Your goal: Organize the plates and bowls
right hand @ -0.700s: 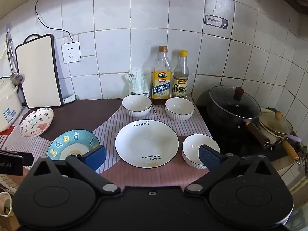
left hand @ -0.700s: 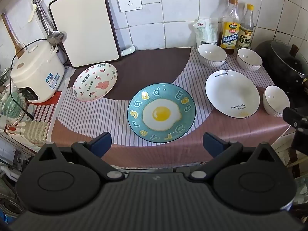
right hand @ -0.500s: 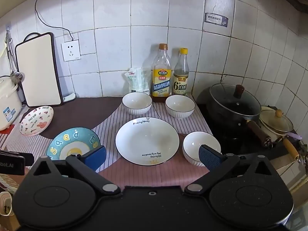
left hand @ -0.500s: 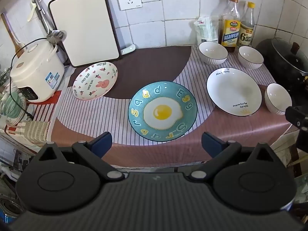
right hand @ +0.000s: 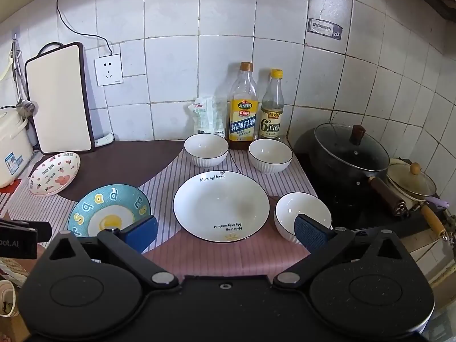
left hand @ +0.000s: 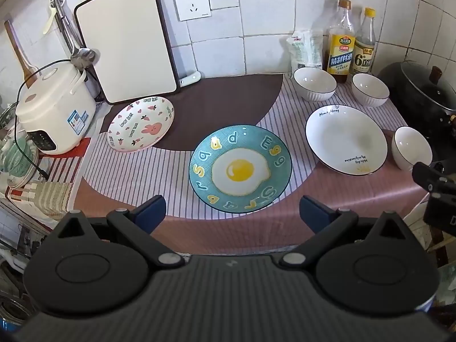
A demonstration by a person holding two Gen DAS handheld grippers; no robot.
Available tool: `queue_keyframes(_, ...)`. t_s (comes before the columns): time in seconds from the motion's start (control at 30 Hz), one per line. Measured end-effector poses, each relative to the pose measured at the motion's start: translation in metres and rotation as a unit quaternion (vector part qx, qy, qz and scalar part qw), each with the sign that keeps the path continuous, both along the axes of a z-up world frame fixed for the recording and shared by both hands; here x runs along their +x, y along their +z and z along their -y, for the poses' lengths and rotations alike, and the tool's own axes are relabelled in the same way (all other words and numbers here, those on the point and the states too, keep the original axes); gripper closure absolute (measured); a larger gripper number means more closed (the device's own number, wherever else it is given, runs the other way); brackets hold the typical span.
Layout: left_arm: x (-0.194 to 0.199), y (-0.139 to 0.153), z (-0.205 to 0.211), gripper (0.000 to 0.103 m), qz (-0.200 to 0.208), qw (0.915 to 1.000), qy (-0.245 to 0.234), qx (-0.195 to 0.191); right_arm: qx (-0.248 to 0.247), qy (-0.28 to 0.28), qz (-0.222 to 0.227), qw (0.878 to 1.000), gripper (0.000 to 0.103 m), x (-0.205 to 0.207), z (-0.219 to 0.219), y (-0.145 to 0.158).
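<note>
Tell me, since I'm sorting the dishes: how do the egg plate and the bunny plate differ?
The egg plate is teal with a fried egg and letters; the bunny plate is white with pink bunny, carrots and hearts. The egg plate sits mid-counter, the bunny plate by the rice cooker. Both are empty.

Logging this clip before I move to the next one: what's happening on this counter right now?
Nothing is being handled yet. The left hand-held gripper hangs open in front of the egg plate, and the right hand-held gripper hangs open before the white plate; neither touches anything. The bunny plate and three white bowls sit separately on the striped cloth, unstacked.
</note>
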State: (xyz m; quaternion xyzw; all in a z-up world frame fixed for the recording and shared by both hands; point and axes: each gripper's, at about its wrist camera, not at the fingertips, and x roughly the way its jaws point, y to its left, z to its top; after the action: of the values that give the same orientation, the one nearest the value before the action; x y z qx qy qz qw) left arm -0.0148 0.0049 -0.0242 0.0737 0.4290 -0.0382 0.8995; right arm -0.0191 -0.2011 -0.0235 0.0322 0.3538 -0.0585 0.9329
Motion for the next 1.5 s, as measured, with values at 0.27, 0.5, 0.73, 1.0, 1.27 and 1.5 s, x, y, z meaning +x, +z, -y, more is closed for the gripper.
queue_keyframes(0.27,-0.005,-0.005,-0.005,0.001,0.022,0.9997,-0.009,0.001,-0.005,-0.002,0.01,1.0,0.0,-0.002,0.003,0.0)
queue_keyframes(0.5,-0.007,-0.007,-0.007,0.001,0.025,0.9997,-0.005,0.001,-0.023,0.01,0.031,0.999,0.0,-0.01,-0.004,-0.004)
queue_keyframes(0.73,-0.007,-0.009,-0.015,0.001,0.021,0.9997,0.008,-0.005,-0.039,0.023,0.04,0.998,0.0,-0.014,-0.011,-0.004)
queue_keyframes(1.0,-0.011,-0.011,-0.021,0.001,0.02,0.9997,0.014,-0.007,-0.026,0.013,0.036,0.999,0.0,-0.017,-0.006,-0.006)
queue_keyframes(1.27,-0.015,-0.01,-0.024,0.001,0.017,0.9997,0.014,-0.01,-0.014,0.006,0.039,0.999,0.0,-0.018,-0.005,-0.009)
queue_keyframes(1.5,-0.018,-0.006,-0.024,0.001,0.035,0.9992,0.017,0.0,-0.001,0.009,0.046,0.999,0.0,-0.02,-0.004,-0.01)
